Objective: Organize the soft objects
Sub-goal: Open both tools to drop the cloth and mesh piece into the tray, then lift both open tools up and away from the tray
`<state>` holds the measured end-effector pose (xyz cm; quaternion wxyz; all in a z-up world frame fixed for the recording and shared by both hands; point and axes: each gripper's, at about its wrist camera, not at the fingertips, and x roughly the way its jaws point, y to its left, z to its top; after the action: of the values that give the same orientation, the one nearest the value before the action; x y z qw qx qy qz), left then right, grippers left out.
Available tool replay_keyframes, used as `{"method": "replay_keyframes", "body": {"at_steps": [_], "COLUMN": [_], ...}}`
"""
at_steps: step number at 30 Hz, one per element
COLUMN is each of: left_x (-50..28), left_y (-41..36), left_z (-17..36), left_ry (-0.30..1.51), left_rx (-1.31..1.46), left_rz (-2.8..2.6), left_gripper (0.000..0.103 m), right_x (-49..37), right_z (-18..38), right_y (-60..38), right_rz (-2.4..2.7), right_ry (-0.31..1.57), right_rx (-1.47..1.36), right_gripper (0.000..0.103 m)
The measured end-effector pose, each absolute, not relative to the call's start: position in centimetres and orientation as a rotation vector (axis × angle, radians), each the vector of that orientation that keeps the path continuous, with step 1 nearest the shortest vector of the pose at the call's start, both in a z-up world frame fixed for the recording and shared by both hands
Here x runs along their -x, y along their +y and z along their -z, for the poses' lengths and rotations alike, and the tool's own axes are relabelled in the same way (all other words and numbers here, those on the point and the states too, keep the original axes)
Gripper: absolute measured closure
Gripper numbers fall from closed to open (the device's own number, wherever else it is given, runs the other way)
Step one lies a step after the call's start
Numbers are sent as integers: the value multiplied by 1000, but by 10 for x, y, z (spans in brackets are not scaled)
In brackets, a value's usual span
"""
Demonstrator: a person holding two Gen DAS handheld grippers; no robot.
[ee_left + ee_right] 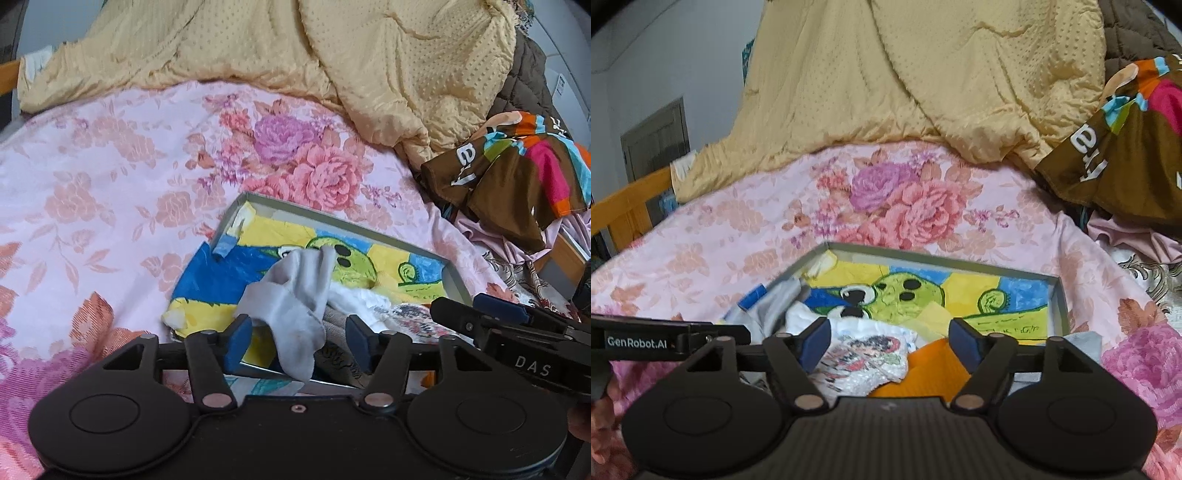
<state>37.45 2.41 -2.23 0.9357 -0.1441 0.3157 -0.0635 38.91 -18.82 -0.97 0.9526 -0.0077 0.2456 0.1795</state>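
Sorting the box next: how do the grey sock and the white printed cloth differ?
The grey sock is plain; the white cloth carries a colourful cartoon print. The sock hangs limp between the open left gripper fingers, while the cloth lies crumpled in the box. Both are small soft items over the box.

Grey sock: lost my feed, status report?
Left gripper open around grey sock, over shallow grey box. Right gripper open, empty. Nothing blocking.

Home bedroom. Evidence: bed with pink floral sheet, rumpled yellow quilt at the head, wooden bed rail, clothing pile at one side.
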Motion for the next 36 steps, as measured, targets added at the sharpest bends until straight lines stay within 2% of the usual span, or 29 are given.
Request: {"method": "replay_keyframes", "body": {"at_steps": [2, 6, 8, 14, 22, 36], "left_x": [-368, -348, -338, -303, -249, -170], "left_y": [23, 21, 22, 22, 22, 13], "left_z": [15, -2, -8, -24, -43, -45], "left_ry": [622, 560, 532, 464, 391, 356], "left_rx": [285, 275, 275, 272, 240, 181], "left_rz": [128, 133, 128, 117, 129, 182], "left_gripper": [33, 28, 19, 10, 3, 1], "right_x": [-382, -361, -351, -319, -268, -175], "right_z": [4, -11, -18, -37, -49, -48], "right_y": [-190, -198, -203, -213, -225, -244], "right_rz": [-366, -354, -342, -309, -305, -278], "right_ry": [478, 433, 415, 347, 285, 262], "right_rx": [6, -7, -12, -19, -46, -99], "right_gripper": [18, 12, 9, 4, 1, 0]}}
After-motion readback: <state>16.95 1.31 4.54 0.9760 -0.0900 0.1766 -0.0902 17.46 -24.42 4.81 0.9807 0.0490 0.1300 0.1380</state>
